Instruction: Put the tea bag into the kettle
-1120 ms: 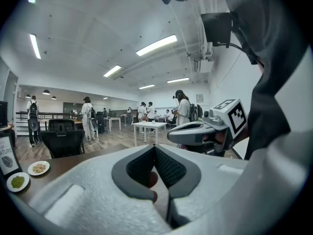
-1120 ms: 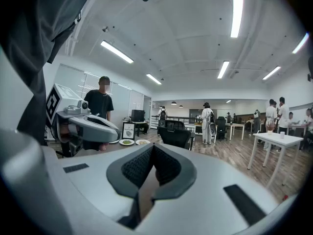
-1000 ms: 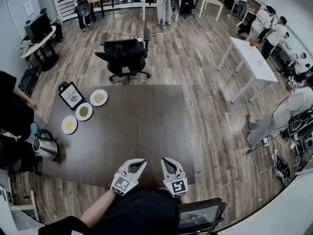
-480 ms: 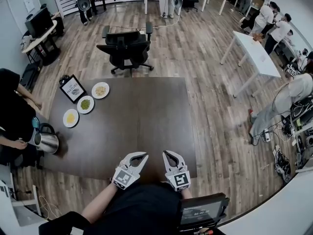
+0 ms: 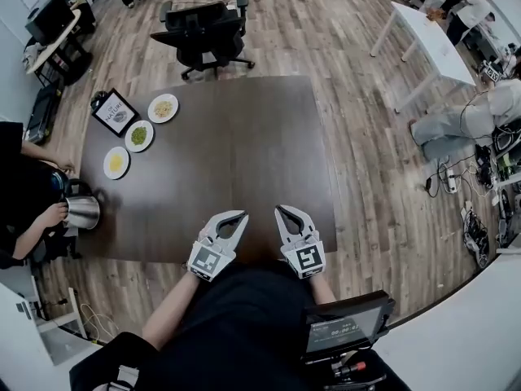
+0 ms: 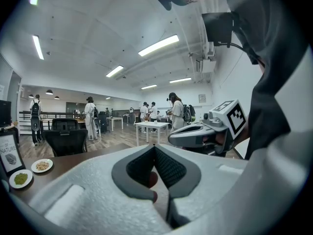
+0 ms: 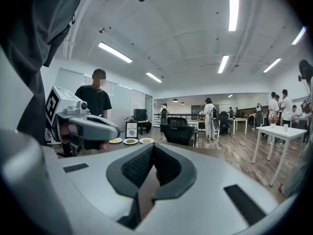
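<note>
A steel kettle (image 5: 83, 212) with a black handle stands at the left edge of the dark table (image 5: 244, 145); a person's hand (image 5: 54, 215) rests against it. I see no tea bag that I can make out. Three small plates hold yellow (image 5: 116, 162), green (image 5: 139, 135) and beige (image 5: 163, 107) contents. My left gripper (image 5: 241, 216) (image 6: 155, 147) and right gripper (image 5: 281, 211) (image 7: 153, 147) hover side by side over the table's near edge, both shut with nothing between the jaws. Each shows in the other's view: the right gripper (image 6: 195, 133) and the left gripper (image 7: 90, 124).
A framed sign (image 5: 114, 112) stands behind the plates. A black office chair (image 5: 203, 31) sits at the table's far side. A white table (image 5: 427, 39) and several people are farther off. A screen (image 5: 342, 332) hangs at my waist.
The head view has tilted down, so the table sits higher in the picture. The person at the left has brought a hand to the kettle. Both grippers kept their place.
</note>
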The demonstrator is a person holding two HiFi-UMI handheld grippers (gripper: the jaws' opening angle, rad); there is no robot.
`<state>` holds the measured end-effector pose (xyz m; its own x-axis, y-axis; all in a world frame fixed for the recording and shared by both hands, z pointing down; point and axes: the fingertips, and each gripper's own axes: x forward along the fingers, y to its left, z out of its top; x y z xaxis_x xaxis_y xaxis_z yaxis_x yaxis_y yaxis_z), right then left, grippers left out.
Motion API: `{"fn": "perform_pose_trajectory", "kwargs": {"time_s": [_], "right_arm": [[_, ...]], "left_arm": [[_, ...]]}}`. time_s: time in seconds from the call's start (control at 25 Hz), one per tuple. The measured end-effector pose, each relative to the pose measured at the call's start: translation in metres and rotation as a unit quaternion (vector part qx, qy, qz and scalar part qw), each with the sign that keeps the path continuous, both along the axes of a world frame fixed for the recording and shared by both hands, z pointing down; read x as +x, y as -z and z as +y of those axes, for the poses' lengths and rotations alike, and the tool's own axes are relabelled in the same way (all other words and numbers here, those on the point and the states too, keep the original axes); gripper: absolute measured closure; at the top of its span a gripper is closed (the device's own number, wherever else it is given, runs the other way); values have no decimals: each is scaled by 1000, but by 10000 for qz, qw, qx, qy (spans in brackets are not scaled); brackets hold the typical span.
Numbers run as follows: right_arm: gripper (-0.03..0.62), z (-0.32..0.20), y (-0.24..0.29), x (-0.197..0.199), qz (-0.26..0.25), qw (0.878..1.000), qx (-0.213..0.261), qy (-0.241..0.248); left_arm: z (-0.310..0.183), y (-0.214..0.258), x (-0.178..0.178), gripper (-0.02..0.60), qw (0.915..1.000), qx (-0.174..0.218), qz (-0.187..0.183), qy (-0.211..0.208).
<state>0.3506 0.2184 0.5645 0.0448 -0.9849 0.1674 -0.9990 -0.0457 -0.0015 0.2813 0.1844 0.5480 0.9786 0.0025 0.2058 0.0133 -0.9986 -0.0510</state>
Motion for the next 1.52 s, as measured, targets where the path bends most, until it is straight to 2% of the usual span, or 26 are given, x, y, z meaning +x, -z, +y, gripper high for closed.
{"fn": "perform_pose_trajectory", "kwargs": {"time_s": [0.64,1.04,1.52], "right_arm": [[588,-15,-17,-30,-86,9980,-304,551],[588,-29,-24,-54,-171,9943,-474,937],[588,-51,-34,-75,-253,9888,-660,1317]], "left_arm": [[-17,-15,-33,578,9981,-160,-169,574],[-31,-16,-58,578,9942,-230,-204,1027],[-48,-16,-81,578,9896,-257,-283,1385]]}}
